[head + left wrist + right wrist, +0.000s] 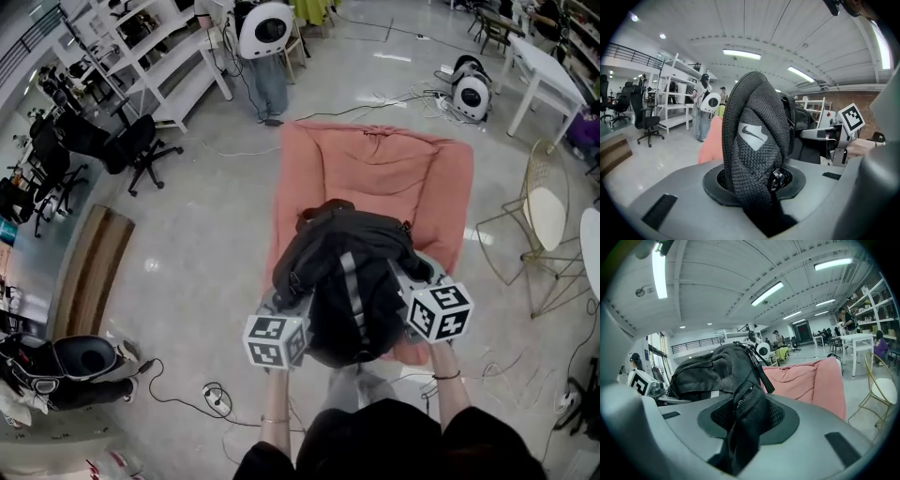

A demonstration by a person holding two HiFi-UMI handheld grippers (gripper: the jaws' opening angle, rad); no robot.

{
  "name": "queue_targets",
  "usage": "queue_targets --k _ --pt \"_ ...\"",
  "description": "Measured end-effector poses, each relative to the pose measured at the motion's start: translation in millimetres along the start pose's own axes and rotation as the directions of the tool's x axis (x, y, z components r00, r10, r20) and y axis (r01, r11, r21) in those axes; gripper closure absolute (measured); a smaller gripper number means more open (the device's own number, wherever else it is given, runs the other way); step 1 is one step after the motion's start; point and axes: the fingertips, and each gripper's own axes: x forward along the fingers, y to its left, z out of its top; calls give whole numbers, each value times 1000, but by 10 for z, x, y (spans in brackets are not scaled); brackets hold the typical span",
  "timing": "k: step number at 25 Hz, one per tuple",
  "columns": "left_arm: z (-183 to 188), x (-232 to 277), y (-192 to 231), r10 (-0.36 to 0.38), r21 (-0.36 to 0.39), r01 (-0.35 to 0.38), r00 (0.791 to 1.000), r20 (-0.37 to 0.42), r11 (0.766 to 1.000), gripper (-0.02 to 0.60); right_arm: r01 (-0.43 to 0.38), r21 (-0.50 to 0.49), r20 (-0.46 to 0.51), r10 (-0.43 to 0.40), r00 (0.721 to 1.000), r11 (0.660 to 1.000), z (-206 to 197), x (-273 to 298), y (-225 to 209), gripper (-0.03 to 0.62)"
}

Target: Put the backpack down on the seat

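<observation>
black backpack (349, 281) hangs between both grippers over the near end of the pink seat (375, 169), long axis pointing at the seat's back. left gripper (286, 314) pinches mesh fabric on the backpack's left side, right gripper (417, 286) pinches its right side, roughly level. can't tell if it touches the seat; likely straight down.

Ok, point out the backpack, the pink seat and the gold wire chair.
backpack (323, 272), head view, on its black body.
pink seat (375, 169), head view, on its bare backrest.
gold wire chair (547, 214), head view, on its white pad.
</observation>
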Motion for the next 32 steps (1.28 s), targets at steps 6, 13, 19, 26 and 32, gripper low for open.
queue_targets --k 6,13,19,26,32 --pt "-124 557 291 -39 -23 38 998 -45 999 454 38 26 -49 -36 998 999 -184 491 -265 480" --pt "-393 1053 530 -66 -59 61 993 -93 996 454 73 45 -106 -68 992 996 -488 940 -520 480" --pt "-517 1414 696 -90 -69 81 988 -123 994 455 102 49 -138 -94 986 994 -661 1269 -725 480" --pt "-530 1713 827 -108 -74 97 982 -155 993 456 123 44 -156 -115 981 991 -706 1544 -906 480" --pt "-515 1948 1005 -104 -80 92 979 -175 993 456 129 41 -163 -121 979 991 -712 1845 -1028 480"
